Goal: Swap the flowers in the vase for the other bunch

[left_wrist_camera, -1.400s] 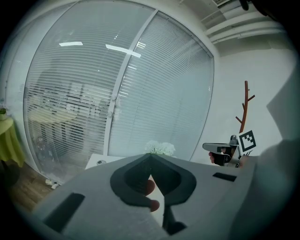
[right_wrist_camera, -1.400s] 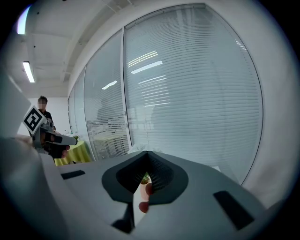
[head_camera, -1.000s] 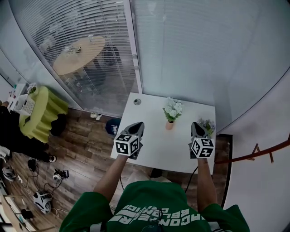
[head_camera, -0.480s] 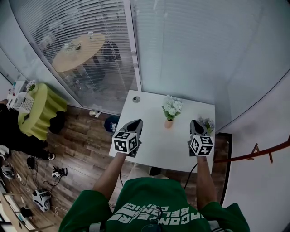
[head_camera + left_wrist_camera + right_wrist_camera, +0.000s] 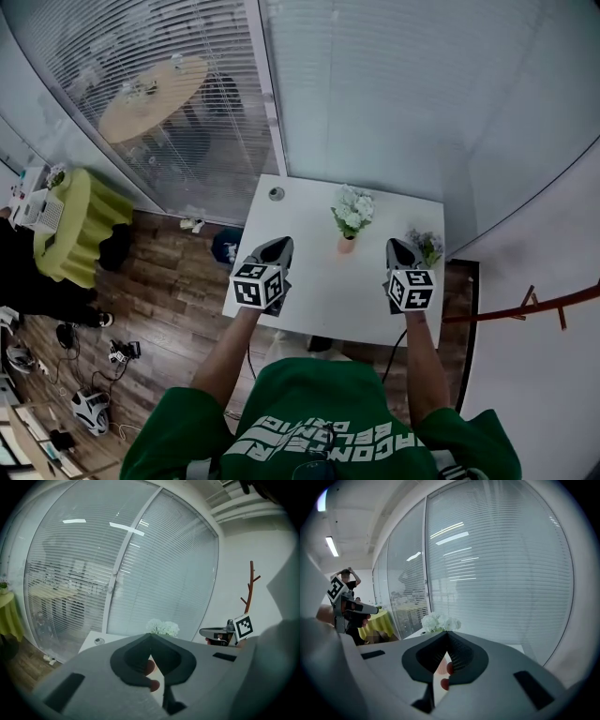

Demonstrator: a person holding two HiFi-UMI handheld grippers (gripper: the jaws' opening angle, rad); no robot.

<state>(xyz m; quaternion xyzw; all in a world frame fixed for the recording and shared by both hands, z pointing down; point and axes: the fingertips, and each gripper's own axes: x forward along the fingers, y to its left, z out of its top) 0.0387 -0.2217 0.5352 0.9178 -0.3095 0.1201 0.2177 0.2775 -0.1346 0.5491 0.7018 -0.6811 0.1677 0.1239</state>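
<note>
Head view is looking down over the person's green shirt (image 5: 319,422), and both forearms are reaching forward over the near edge of the white table (image 5: 319,295). The left gripper (image 5: 280,244) is hovering over the table's left part with its marker cube facing the camera. In the left gripper view its two jaws are meeting at the tips with nothing between them. The right gripper (image 5: 396,247) is hanging over the table's right part, and the right gripper view is showing its jaws likewise pressed together and empty. Between the two gripper tips, nearer the right one, the small pinkish vase (image 5: 346,246) is standing upright on the table, carrying the white flowers (image 5: 352,208). The other bunch (image 5: 428,246), pale purple with green leaves, is lying on the table by its right edge, just beside the right gripper's tip; whether the two are touching I cannot tell. At the table's far left corner a small round grey object (image 5: 276,194) is sitting. Behind the table a glass wall with lowered blinds (image 5: 375,94) is rising, and through it a round wooden table (image 5: 150,92) is showing. Off to the left, on the wooden floor (image 5: 169,300), a table under a yellow-green cloth (image 5: 75,220) is standing.
</note>
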